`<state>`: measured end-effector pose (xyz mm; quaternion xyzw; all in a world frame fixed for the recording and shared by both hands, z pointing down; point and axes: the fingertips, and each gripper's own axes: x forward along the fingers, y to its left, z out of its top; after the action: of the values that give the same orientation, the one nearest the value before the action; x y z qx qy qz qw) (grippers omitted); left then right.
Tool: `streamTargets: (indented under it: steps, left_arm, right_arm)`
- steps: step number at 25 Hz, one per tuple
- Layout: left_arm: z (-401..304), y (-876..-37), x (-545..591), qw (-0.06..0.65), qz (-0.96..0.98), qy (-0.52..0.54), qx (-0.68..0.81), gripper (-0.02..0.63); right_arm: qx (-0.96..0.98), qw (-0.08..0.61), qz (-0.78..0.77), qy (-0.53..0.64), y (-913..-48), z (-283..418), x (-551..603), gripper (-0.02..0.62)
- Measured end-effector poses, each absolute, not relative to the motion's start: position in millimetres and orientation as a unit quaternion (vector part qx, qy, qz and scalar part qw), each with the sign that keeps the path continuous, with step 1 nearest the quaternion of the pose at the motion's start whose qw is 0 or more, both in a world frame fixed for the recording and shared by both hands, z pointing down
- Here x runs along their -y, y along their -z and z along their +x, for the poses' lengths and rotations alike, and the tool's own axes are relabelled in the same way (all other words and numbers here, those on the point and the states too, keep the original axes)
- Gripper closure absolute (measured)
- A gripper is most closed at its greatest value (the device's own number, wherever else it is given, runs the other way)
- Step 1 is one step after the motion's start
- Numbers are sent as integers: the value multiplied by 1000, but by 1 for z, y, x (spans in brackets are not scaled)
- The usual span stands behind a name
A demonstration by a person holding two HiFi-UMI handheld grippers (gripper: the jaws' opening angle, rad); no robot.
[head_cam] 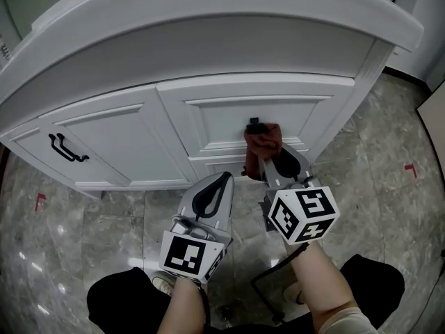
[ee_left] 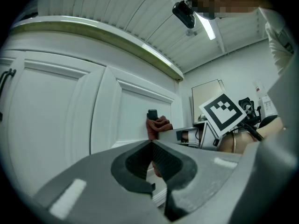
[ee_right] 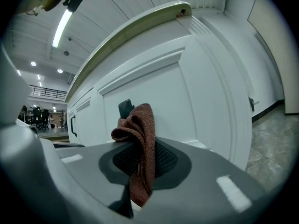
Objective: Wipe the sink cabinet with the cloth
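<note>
The white sink cabinet (head_cam: 208,120) stands in front of me with panelled doors. A reddish-brown cloth (head_cam: 263,143) is bunched against the right door, just below a small black handle (head_cam: 254,125). My right gripper (head_cam: 272,160) is shut on the cloth (ee_right: 141,134), which sticks up out of its pads (ee_right: 163,158) and hangs down between them. My left gripper (head_cam: 222,179) is shut on nothing, low and to the left of the cloth, a little off the door. From the left gripper (ee_left: 153,146) view, the cloth (ee_left: 158,126) and handle (ee_left: 152,114) show on the door ahead.
The left door carries a long black handle (head_cam: 67,149). The countertop edge (head_cam: 208,12) overhangs the doors. Grey marble floor (head_cam: 375,186) with red tape marks (head_cam: 39,200) lies below. A board (head_cam: 434,124) leans at the right. A black cable (head_cam: 268,284) runs near my legs.
</note>
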<state>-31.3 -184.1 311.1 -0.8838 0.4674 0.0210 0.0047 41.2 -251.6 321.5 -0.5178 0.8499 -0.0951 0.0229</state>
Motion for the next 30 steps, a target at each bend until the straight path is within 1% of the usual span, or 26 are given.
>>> streamTargets:
  steps: [9,13,22,26,30]
  left_arm:
    - [3,-316,190,-2,-893,-18,-451,606]
    - [14,-316,193,-7,-894,-24,-447,606]
    - [21,-319,196,-11,-897,-27,-441,606]
    - [10,-325,196,-13,-895,-25,-444,606]
    - [-12,-332,194,-8,-887,-18,-461,606]
  right_arm:
    - [-820,25,-564,92,-319,111,254,515]
    - [-812,20,-576,92,-321,126,251,515]
    - [-779,39,-612,130,-334,168,249,517]
    - [-780,46,-611,126,-341,160,241,517]
    - [-805,48,-578,125,-353,119,230,517]
